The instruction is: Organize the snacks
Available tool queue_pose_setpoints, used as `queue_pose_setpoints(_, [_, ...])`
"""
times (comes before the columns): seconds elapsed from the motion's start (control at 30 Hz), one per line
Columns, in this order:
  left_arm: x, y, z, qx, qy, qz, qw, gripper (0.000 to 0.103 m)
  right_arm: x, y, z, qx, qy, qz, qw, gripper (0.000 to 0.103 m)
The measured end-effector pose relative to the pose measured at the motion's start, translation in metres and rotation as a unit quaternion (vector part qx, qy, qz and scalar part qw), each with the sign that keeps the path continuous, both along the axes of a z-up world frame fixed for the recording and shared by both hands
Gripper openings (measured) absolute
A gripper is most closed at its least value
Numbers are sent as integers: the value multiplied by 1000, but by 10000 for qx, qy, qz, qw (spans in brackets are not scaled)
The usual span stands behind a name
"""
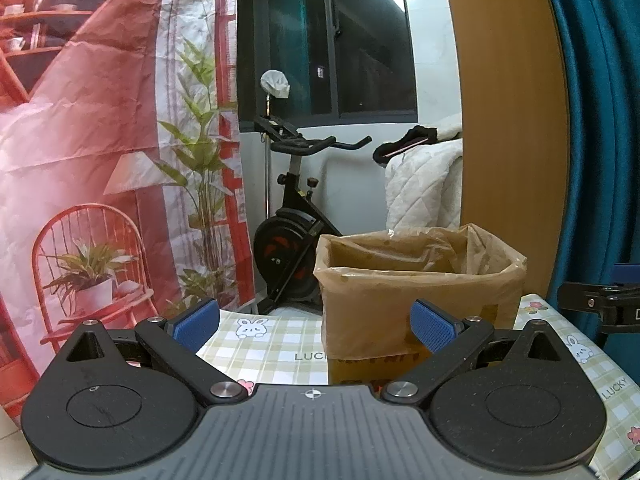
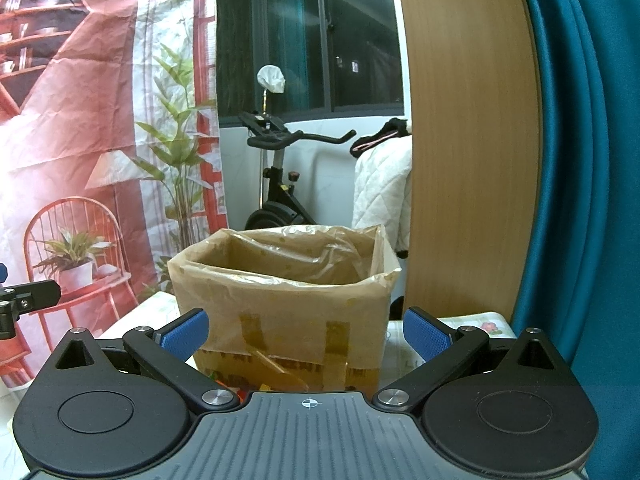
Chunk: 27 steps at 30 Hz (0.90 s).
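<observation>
So we are at the outset, or between picks: both tools are raised and level, facing the lined box (image 2: pixel 284 300) on the counter (image 1: pixel 272 344), and neither carries anything. We judge that the step in hand is finding the next snack, not placing one.

The left hand-held gripper (image 1: pixel 316 326) is spread wide, its blue pads (image 1: pixel 198 324) well apart with only the checked cloth and the box's left corner showing between them. The right hand-held gripper (image 2: pixel 306 336) is equally wide, released, and frames the box front; it touches nothing that we can see.

The box stands near the counter's far edge, its brown liner folded over the rim. We cannot see inside it. Some coloured bits (image 2: pixel 240 389) show at the foot of the box in the right view, just above the tool body; they may be snacks, but they are too hidden to tell.

The next move, in our judgement, calls for tilting a tool down to bring the counter surface into view, then closing on a single packet.
</observation>
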<state>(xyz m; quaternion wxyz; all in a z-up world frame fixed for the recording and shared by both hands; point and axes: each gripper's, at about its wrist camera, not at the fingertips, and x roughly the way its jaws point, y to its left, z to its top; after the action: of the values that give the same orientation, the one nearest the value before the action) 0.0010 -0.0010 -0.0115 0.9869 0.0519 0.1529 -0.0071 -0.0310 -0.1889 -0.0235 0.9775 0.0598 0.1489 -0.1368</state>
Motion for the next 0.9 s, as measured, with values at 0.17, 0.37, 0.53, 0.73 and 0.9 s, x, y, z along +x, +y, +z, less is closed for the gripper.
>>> queue_pose_setpoints(0.17, [-1, 3, -2, -15, -56, -9, 10000, 102, 0, 1, -1, 18, 13, 2, 10000, 103])
queue_pose_setpoints(0.37, [-5, 12, -8, -524, -269, -326, 9977, 103, 0, -1, -4, 57, 18, 164, 9998, 103])
queue_pose_setpoints(0.53, [2, 15, -22, -677, -142, -445, 9966, 103, -1, 6, -20, -113, 75, 204, 9997, 103])
queue_pose_setpoints(0.73, [16, 16, -48, -518, 239, -490, 9972, 102, 3, 8, -55, 157, 497, 480, 9975, 103])
queue_pose_setpoints(0.9, [23, 20, -70, -616, 700, -566, 9940, 101, 8, 12, -87, 310, 1050, 577, 9923, 102])
